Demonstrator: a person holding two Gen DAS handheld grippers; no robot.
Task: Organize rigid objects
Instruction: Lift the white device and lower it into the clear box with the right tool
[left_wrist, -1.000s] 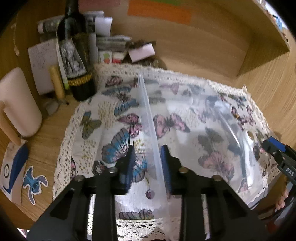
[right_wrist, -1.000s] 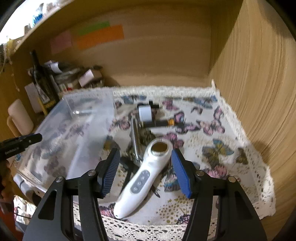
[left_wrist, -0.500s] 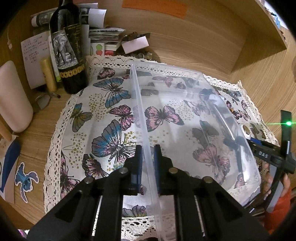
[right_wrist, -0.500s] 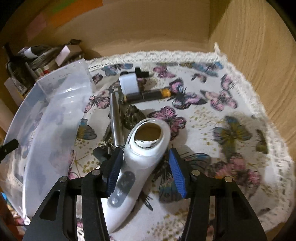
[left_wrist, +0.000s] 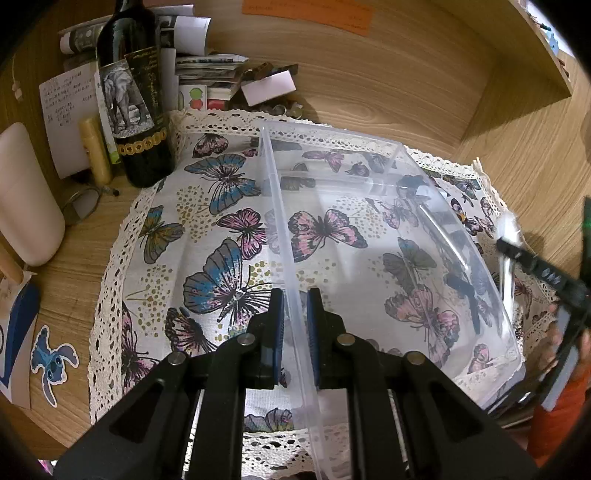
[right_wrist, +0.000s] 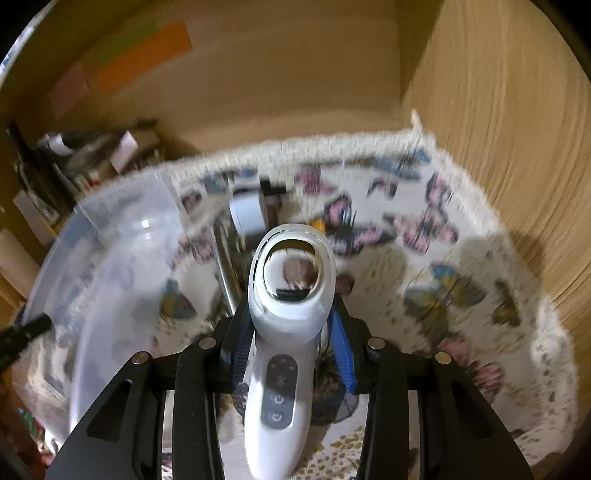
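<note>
My left gripper (left_wrist: 295, 325) is shut on the left wall of a clear plastic bin (left_wrist: 388, 206) that rests on the butterfly cloth (left_wrist: 192, 221). My right gripper (right_wrist: 291, 332) is shut on a white handheld device (right_wrist: 284, 317) with a round head and grey button panel, lifted off the cloth. The bin also shows in the right wrist view (right_wrist: 110, 266), to the left of the device. A metal rod (right_wrist: 225, 258) and a white cylinder (right_wrist: 247, 214) lie on the cloth beyond the device. The right gripper shows in the left wrist view (left_wrist: 532, 266) at the bin's right side.
A dark wine bottle (left_wrist: 133, 96), a cream mug (left_wrist: 26, 199), papers and small boxes (left_wrist: 207, 74) stand at the back left. Wooden walls (right_wrist: 498, 129) close the back and right side. A blue sticker (left_wrist: 51, 362) lies on the wooden desk.
My right gripper closed on the white device and raised it off the cloth; the view blurs from motion. My left gripper closed on the bin wall and stays there.
</note>
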